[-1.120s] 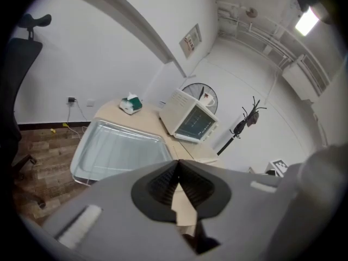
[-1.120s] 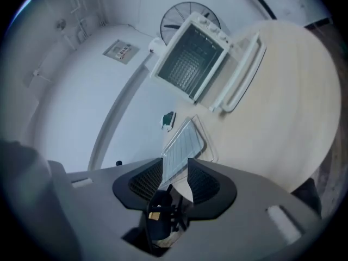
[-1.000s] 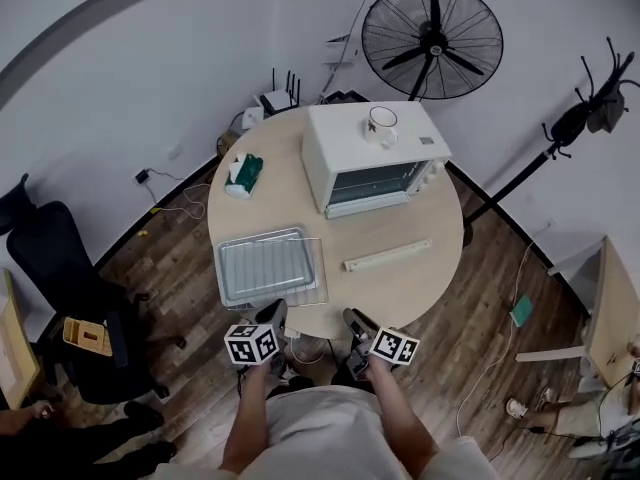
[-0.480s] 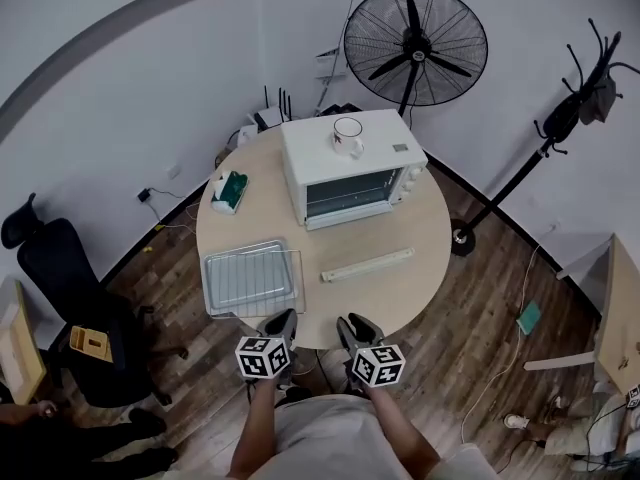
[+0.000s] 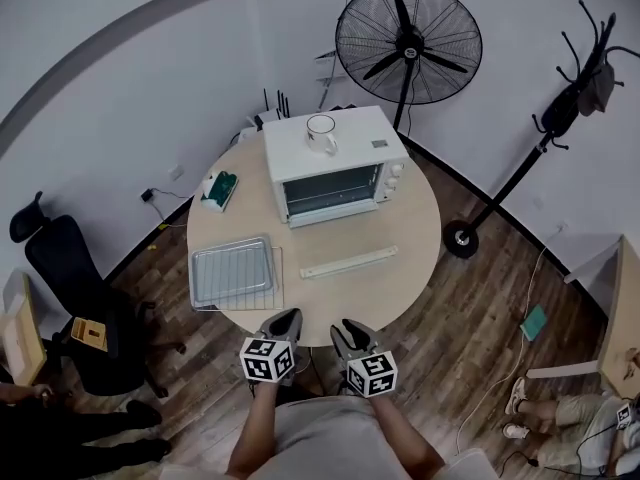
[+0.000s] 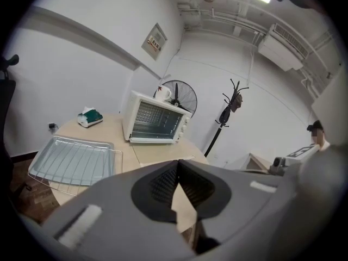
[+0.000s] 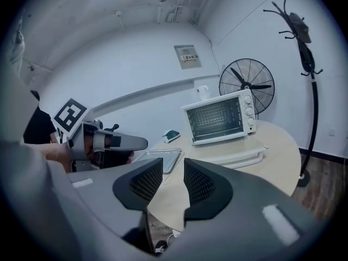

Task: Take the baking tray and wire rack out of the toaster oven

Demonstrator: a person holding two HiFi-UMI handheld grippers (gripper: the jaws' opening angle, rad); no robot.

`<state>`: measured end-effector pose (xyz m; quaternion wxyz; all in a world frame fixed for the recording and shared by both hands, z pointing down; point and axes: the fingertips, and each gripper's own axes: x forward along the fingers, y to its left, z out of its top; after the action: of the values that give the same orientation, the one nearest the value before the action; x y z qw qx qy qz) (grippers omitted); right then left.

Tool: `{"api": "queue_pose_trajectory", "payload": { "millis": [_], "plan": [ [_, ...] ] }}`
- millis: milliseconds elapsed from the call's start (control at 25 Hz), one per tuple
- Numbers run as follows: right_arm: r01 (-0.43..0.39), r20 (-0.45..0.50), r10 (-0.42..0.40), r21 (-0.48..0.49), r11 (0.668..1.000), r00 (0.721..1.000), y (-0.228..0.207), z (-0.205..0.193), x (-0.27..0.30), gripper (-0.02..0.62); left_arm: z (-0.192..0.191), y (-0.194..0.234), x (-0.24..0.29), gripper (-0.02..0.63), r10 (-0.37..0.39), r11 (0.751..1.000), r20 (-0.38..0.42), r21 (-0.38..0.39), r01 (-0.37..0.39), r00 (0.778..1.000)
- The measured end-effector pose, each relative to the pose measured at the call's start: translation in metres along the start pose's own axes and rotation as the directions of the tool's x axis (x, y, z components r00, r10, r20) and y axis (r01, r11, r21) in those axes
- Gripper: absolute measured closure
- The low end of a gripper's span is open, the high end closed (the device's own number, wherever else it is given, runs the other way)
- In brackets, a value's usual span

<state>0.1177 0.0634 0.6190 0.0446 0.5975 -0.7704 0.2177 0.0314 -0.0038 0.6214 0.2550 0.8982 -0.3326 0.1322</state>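
One round counter (image 5: 410,218), with wood floor open off its near and right edges. Chair (image 5: 60,268) off the left edge, fan (image 5: 408,43) beyond the far edge.

Oven (image 5: 330,163) on the far part of the counter, front turned toward the person, with a band of bare counter ahead of it.

Tray (image 5: 232,270) out of the oven and flat on the left part of the counter, close to the left and near edges and well apart from the oven. Stacked with the rack (image 5: 277,283), rack wires jutting past the tray's right and near sides. Cannot tell for sure which of the two lies on top.

Long white strip (image 5: 349,261) flat between the oven and the near edge, just right of the tray, touching neither.

Left gripper (image 5: 283,320) just off the near edge, over the floor, touching nothing. Jaws pressed together with nothing between them.

Right gripper (image 5: 346,330) close beside the left one, also off the edge and clear of the counter. Jaws a narrow gap apart, holding nothing.

Green-and-white pack (image 5: 217,188) near the left edge, apart from the oven and tray.

Mug (image 5: 321,133) upright on the oven's top.
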Motion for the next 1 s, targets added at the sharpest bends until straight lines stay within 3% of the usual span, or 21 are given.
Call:
{"api": "queue_pose_trajectory", "payload": {
  "millis": [240,400,520,640,1000],
  "plan": [
    [-0.005,0.027,0.006,-0.018,1.000,1.000,-0.027,0.003,-0.026,0.479,-0.009,-0.034,0.010,0.552,0.005,0.999,0.000,0.037,-0.005,1.000],
    [0.033,0.056,-0.034,0.011,0.999,0.998,-0.052,0.007,-0.036,0.534,-0.004,-0.041,0.014,0.552,0.028,0.999,0.020,0.046,-0.029,0.999],
    [0.051,0.065,-0.054,0.049,0.998,0.996,-0.062,0.007,-0.045,0.586,-0.002,-0.043,0.013,0.551,0.023,1.000,0.028,0.001,-0.023,0.999],
    [0.048,0.084,-0.055,0.077,0.996,0.995,-0.065,0.012,-0.049,0.595,0.002,-0.040,0.011,0.551,0.016,0.998,0.056,-0.059,-0.012,0.998],
    [0.065,0.086,-0.070,0.059,0.996,0.994,-0.072,0.015,-0.054,0.595,-0.002,-0.039,0.003,0.551,0.052,0.997,0.061,-0.054,-0.049,0.997]
  ]
}}
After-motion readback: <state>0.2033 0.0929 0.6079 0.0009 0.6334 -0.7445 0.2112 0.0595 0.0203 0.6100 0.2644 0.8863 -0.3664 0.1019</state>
